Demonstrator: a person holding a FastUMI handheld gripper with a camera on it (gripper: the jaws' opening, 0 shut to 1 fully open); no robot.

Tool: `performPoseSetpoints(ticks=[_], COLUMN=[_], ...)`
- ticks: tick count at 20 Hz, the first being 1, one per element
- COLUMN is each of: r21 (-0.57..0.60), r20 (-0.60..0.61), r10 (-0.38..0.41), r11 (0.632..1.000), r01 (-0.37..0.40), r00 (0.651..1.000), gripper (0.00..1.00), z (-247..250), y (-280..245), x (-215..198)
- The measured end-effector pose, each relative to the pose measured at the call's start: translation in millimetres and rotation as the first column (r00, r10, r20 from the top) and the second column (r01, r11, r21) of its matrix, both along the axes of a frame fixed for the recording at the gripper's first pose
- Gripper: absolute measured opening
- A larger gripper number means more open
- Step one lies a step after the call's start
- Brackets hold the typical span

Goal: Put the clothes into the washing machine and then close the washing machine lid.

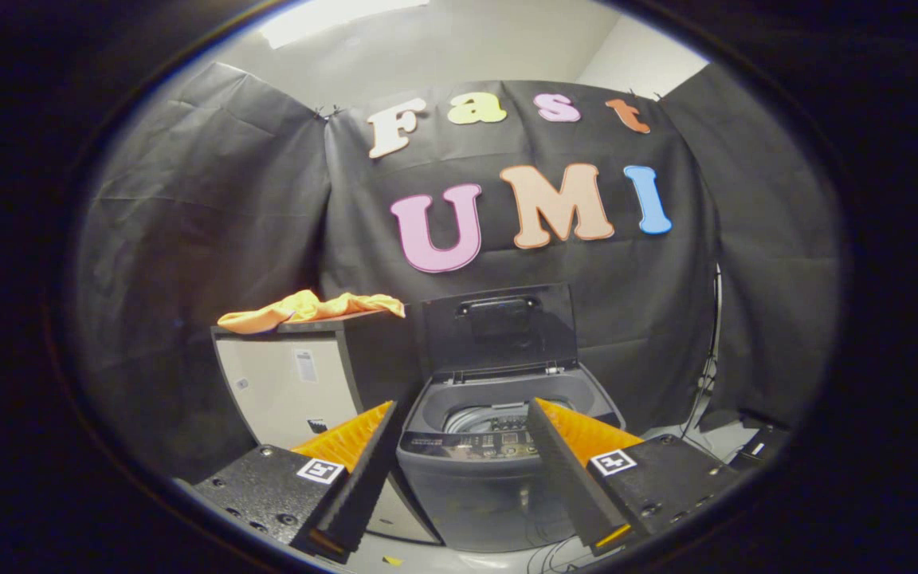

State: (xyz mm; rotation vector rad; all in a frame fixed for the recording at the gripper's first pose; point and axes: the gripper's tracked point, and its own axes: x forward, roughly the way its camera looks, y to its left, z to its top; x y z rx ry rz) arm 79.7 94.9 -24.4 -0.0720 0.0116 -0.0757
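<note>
One washing machine (pixel 499 470), dark top-loader, straight ahead beyond the fingers and framed between them. One lid (pixel 499 331), standing open and upright at the back edge, handle near its top. Drum opening visible under it; I can't tell what's inside. One control panel (pixel 471 442) along the front rim.

One white cabinet (pixel 288 387) just beside the washer on its left, dark slab on top, a couple of small stickers on the front face.

One piece of clothes (pixel 311 309): orange cloth, crumpled flat on the cabinet top, one end hanging over the left edge. It sits above and left of the washer opening, not in the machine.

Some cables (pixel 706 375) run down the booth wall right of the washer and across the floor.

One hand-held gripper (pixel 459 430): open wide, fingers splayed to either side of the washer's front, nothing between them, not touching anything. Held level, pointing at the machine, well back from both it and the cloth.
</note>
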Motion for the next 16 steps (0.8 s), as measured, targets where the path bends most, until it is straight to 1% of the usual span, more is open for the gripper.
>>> performPoseSetpoints(ticks=[3,8,11,14,16], r21=[0.012,-0.044,-0.066,-0.055,-0.054], r20=[0.023,0.058,0.057,0.054,0.033], r10=[0.021,0.050,0.050,0.086,0.096], r11=[1.000,0.998,0.997,0.995,0.994], r01=[-0.021,-0.047,-0.046,-0.083,-0.094], r00=[1.000,0.997,0.997,0.995,0.995], gripper=[0.96,0.96,0.96,0.96,0.96], z=[18,44,57,73,80], y=[39,98,126,161,181], x=[14,40,66,96,117])
